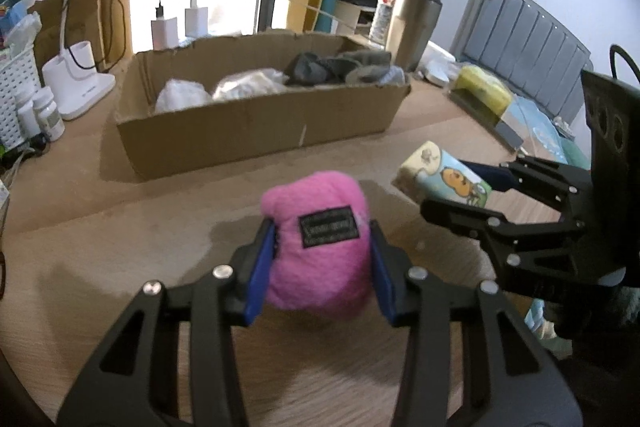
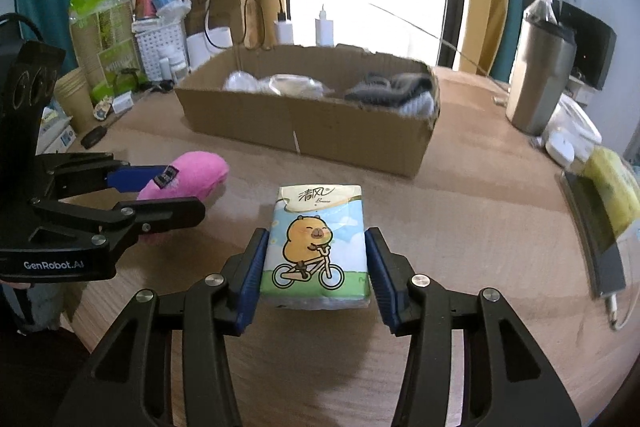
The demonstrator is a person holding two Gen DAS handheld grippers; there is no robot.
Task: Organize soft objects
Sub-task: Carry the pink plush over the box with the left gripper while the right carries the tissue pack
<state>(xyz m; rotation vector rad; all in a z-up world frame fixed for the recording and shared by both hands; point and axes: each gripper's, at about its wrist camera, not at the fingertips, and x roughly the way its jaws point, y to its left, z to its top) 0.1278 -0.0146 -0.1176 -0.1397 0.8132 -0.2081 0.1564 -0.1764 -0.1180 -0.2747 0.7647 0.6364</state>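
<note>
My left gripper (image 1: 322, 259) is shut on a pink plush toy (image 1: 316, 243) with a black label, held just above the wooden table (image 1: 120, 247). My right gripper (image 2: 316, 259) is shut on a tissue pack (image 2: 318, 247) printed with a capybara on a bicycle. The tissue pack also shows in the left wrist view (image 1: 440, 179), to the right of the plush. The plush also shows in the right wrist view (image 2: 188, 177), to the left. Beyond both stands an open cardboard box (image 1: 256, 123) holding white, clear-wrapped and grey soft items (image 1: 340, 67).
Left of the box are a white lamp base (image 1: 80, 83), pill bottles (image 1: 48, 111) and a white basket (image 1: 12, 95). Right of it stand a steel tumbler (image 2: 540, 83), a water bottle (image 1: 390, 3), white dishes (image 2: 572, 135) and a yellow sponge (image 2: 616, 191). Chargers (image 1: 164, 31) sit behind the box.
</note>
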